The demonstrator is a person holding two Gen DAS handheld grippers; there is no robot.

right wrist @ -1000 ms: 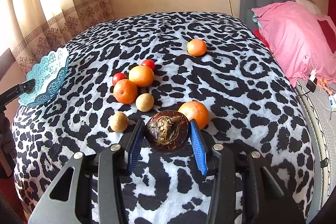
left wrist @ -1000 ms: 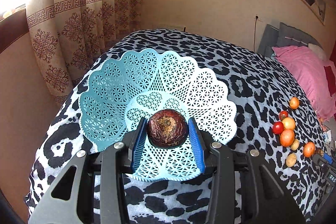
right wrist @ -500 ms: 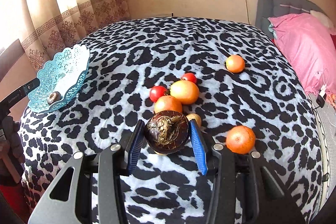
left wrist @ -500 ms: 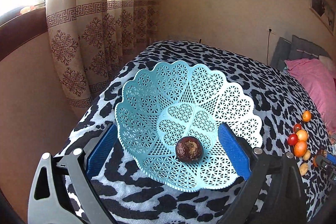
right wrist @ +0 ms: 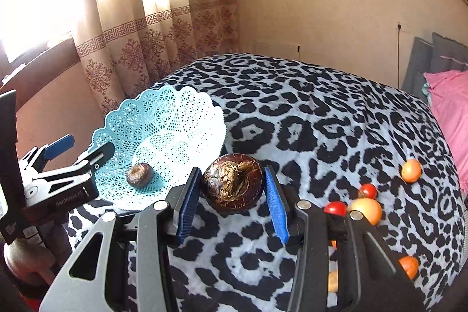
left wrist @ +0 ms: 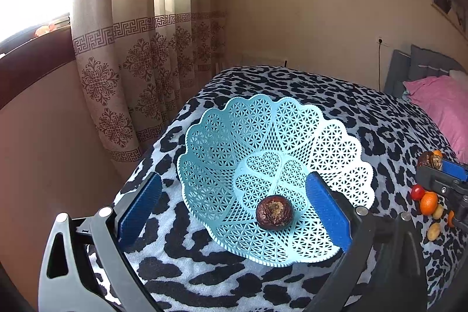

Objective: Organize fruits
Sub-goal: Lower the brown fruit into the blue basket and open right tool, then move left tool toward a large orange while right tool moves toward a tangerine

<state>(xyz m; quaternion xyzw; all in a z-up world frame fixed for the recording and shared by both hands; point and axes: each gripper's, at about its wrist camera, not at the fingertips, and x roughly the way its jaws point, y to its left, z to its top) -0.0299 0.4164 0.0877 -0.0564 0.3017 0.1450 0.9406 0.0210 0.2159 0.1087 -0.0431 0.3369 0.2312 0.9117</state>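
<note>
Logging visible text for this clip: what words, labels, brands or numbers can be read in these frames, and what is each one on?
"Gen... AI" (middle letters blurred): white print on the black body of the left gripper, seen from the right wrist.
White label at the left edge, below that gripper: too small to read.
Nothing readable on the basket, fruit or wall picture.

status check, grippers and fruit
Left gripper open at the basket, one dark fruit inside. Right gripper shut on second dark fruit. Nothing blocking the basket.
</note>
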